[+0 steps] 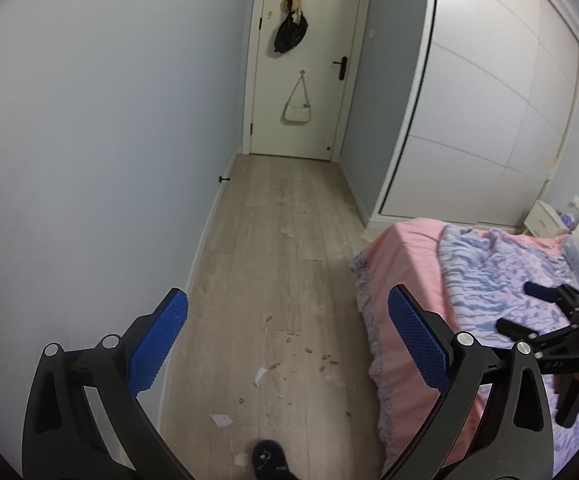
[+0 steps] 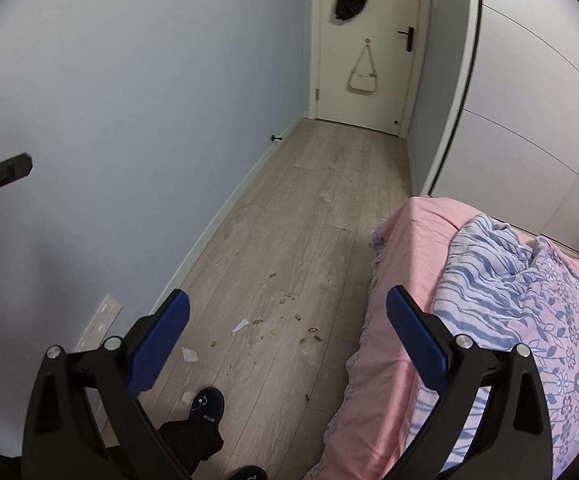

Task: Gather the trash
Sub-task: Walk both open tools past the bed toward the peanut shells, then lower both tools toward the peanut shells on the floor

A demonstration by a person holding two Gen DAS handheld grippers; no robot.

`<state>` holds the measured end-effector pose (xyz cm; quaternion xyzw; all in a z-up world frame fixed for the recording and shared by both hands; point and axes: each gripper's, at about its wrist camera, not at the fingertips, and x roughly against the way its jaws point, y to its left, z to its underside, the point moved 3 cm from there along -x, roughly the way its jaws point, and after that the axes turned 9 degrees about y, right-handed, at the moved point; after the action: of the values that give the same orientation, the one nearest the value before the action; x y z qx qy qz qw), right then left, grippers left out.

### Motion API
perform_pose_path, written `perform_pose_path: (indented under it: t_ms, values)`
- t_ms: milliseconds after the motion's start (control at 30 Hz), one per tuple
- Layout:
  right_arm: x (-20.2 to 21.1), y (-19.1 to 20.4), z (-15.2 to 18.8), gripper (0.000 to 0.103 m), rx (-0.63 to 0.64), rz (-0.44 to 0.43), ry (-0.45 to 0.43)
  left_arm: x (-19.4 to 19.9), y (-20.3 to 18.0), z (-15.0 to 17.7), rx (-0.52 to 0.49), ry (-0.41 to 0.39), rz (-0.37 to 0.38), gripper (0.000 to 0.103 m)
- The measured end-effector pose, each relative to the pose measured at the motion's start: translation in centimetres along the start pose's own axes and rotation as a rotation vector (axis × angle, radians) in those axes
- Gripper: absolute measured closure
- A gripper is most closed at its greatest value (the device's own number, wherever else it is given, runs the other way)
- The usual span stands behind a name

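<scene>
Trash lies on the wooden floor beside the bed: a white paper scrap (image 1: 260, 376) (image 2: 241, 326), a second paper scrap (image 1: 221, 419) (image 2: 189, 355), and several small brown shell-like bits (image 1: 325, 358) (image 2: 289, 312). My left gripper (image 1: 287, 340) is open and empty, held high above the floor. My right gripper (image 2: 288, 338) is open and empty too, also well above the trash. The right gripper also shows at the right edge of the left wrist view (image 1: 529, 308), over the bed.
A bed (image 1: 401, 272) (image 2: 405, 248) with a pink sheet and a blue patterned quilt (image 2: 509, 280) fills the right. A blue wall is on the left. A closed door (image 1: 301, 60) with hanging bags is at the far end. The person's dark slippers (image 2: 207, 400) stand near the bottom.
</scene>
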<state>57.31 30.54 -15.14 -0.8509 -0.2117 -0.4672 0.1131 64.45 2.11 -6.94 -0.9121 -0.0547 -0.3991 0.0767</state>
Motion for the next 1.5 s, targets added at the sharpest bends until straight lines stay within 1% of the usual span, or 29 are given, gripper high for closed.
perform_pose_path:
  t_ms: [67,133,200,267,367,500,567,667,733,800,900,1033,1167,1367,1400,1467,1500]
  values:
    - [-0.9,-0.1,-0.7,0.007,-0.016,0.017,0.0,-1.9,0.9,-1.0,-0.008,-0.002,0.009,0.006]
    - [-2.4,0.3,-1.5,0.007,-0.03,0.031,0.025,-4.4,2.1,-2.3,-0.026,0.012,0.024,0.006]
    - [-3.4,1.1,-2.6,0.007,-0.047,0.02,0.033,-6.2,3.0,-3.5,-0.041,0.021,0.049,0.006]
    - [-4.7,2.1,-3.5,0.007,-0.045,0.021,0.03,-8.1,4.1,-5.1,-0.07,0.019,0.07,0.006]
    - [-6.4,2.5,-4.5,0.007,-0.059,0.048,0.037,-11.3,5.3,-7.4,-0.115,0.035,0.106,0.006]
    - [-8.3,2.5,-6.1,0.007,-0.125,0.064,0.042,-14.7,5.2,-9.0,-0.2,0.045,0.135,0.006]
    - [-9.3,2.4,-6.5,0.007,-0.135,0.074,0.052,-16.4,4.7,-9.4,-0.232,0.052,0.155,0.006]
    - [-11.0,2.0,-7.0,0.007,-0.129,0.104,0.065,-18.9,3.9,-9.8,-0.256,0.05,0.167,0.006]
    - [-11.8,1.7,-7.3,0.007,-0.134,0.112,0.048,-20.2,3.5,-9.7,-0.252,0.059,0.191,0.006]
    - [-12.7,1.2,-7.5,0.007,-0.143,0.111,0.032,-22.2,2.7,-9.2,-0.25,0.098,0.228,0.006]
    - [-14.8,0.4,-7.3,0.007,-0.171,0.099,0.037,-24.6,1.7,-8.2,-0.265,0.122,0.247,0.006]
    - [-18.8,-0.5,-6.5,0.007,-0.179,0.083,0.071,-28.3,0.9,-6.3,-0.287,0.166,0.246,0.006]
    - [-23.6,-1.4,-5.2,0.007,-0.165,0.079,0.103,-33.6,0.0,-3.9,-0.298,0.211,0.239,0.006]
    - [-32.5,-3.8,-1.2,0.007,-0.171,0.092,0.156,-42.7,-2.2,0.7,-0.333,0.24,0.249,0.006]
    - [-34.7,-4.5,0.0,0.007,-0.174,0.093,0.172,-44.2,-2.6,1.5,-0.34,0.243,0.254,0.006]
    - [-37.3,-5.2,1.4,0.007,-0.181,0.089,0.192,-47.6,-3.5,3.6,-0.355,0.253,0.266,0.006]
    - [-39.2,-5.8,2.5,0.007,-0.192,0.088,0.205,-48.7,-3.7,4.3,-0.362,0.258,0.271,0.006]
